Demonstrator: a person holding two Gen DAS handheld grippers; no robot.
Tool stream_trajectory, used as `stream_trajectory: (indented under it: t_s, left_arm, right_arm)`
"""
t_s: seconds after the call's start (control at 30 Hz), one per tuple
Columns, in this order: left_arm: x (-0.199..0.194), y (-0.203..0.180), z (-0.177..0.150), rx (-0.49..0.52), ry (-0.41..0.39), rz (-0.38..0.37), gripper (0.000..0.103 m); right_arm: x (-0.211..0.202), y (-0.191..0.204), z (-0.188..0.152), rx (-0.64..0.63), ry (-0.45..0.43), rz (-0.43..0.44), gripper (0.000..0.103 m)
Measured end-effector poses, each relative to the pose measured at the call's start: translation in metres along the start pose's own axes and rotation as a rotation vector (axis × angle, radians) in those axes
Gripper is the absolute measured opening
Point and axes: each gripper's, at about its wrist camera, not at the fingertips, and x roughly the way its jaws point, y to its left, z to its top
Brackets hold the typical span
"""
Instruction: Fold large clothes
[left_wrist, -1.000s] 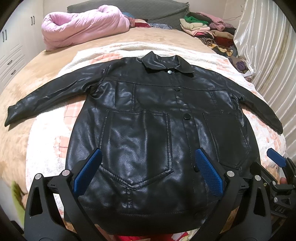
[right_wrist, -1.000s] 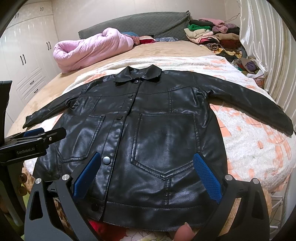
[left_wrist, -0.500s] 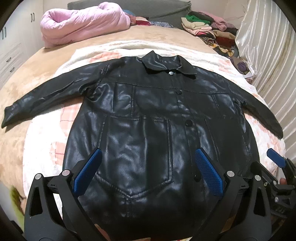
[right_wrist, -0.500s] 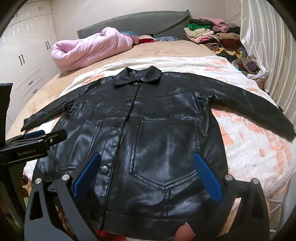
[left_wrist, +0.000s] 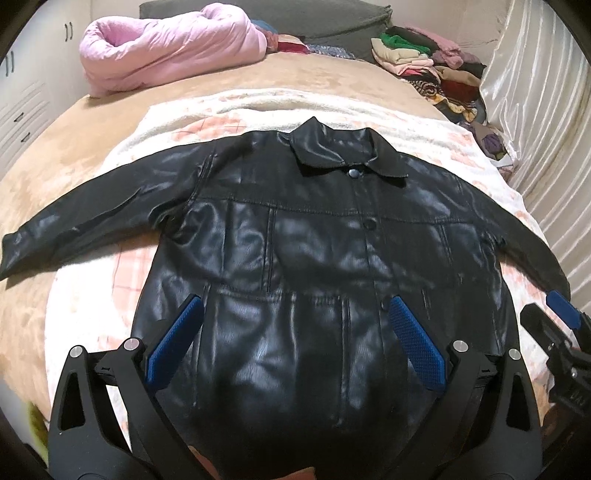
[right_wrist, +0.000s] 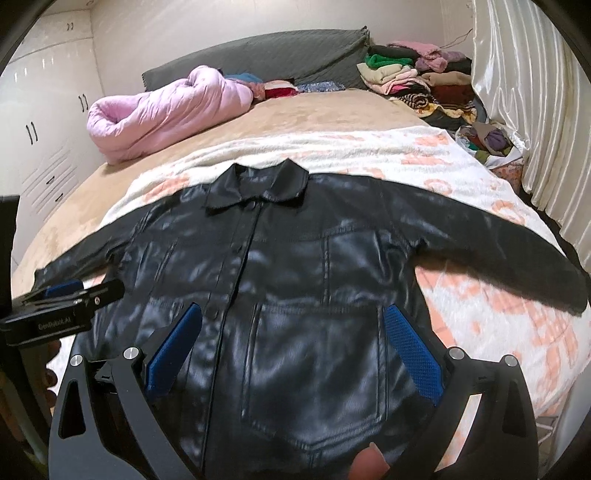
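Observation:
A black leather jacket (left_wrist: 314, 240) lies flat, front up and buttoned, on a white and pink blanket (left_wrist: 229, 110), sleeves spread to both sides; it also shows in the right wrist view (right_wrist: 295, 277). My left gripper (left_wrist: 293, 317) is open and empty, low over the jacket's left front near the hem. My right gripper (right_wrist: 291, 326) is open and empty, over the right chest pocket. Each gripper shows at the other view's edge: the right one (left_wrist: 565, 332), the left one (right_wrist: 62, 314).
The bed (right_wrist: 314, 110) has a tan cover. A rolled pink quilt (left_wrist: 166, 48) lies at its far left. A pile of folded clothes (left_wrist: 424, 62) sits at the far right. White cupboards (right_wrist: 44, 129) stand left, a pale curtain (right_wrist: 535, 110) right.
Both grippers have moved forward and lower over the jacket, from past the hem to above the pockets. Both stay open. The jacket has not moved.

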Motion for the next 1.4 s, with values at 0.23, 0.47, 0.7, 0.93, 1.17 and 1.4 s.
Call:
stream_trajectory:
  t_s: [0.23, 0.47, 0.7, 0.93, 1.17, 1.4]
  left_arm:
    - [0.012, -0.006, 0.023, -0.008, 0.010, 0.011, 0.094]
    - [0.027, -0.024, 0.044, 0.012, 0.006, -0.005, 0.094]
    - [0.051, -0.042, 0.057, 0.023, 0.028, -0.055, 0.094]
    - [0.079, -0.066, 0.062, 0.065, 0.046, -0.058, 0.094]
    - [0.109, -0.090, 0.063, 0.094, 0.086, -0.069, 0.094]
    - [0.133, -0.110, 0.062, 0.125, 0.116, -0.073, 0.094]
  right_arm:
    - [0.010, -0.015, 0.030, 0.034, -0.033, -0.004, 0.099]
    - [0.031, -0.043, 0.042, 0.088, -0.011, -0.065, 0.099]
    - [0.042, -0.087, 0.048, 0.147, -0.027, -0.172, 0.099]
    - [0.050, -0.133, 0.042, 0.209, -0.017, -0.288, 0.099]
    - [0.057, -0.177, 0.032, 0.259, -0.013, -0.395, 0.099]
    - [0.063, -0.218, 0.021, 0.303, 0.010, -0.495, 0.099]
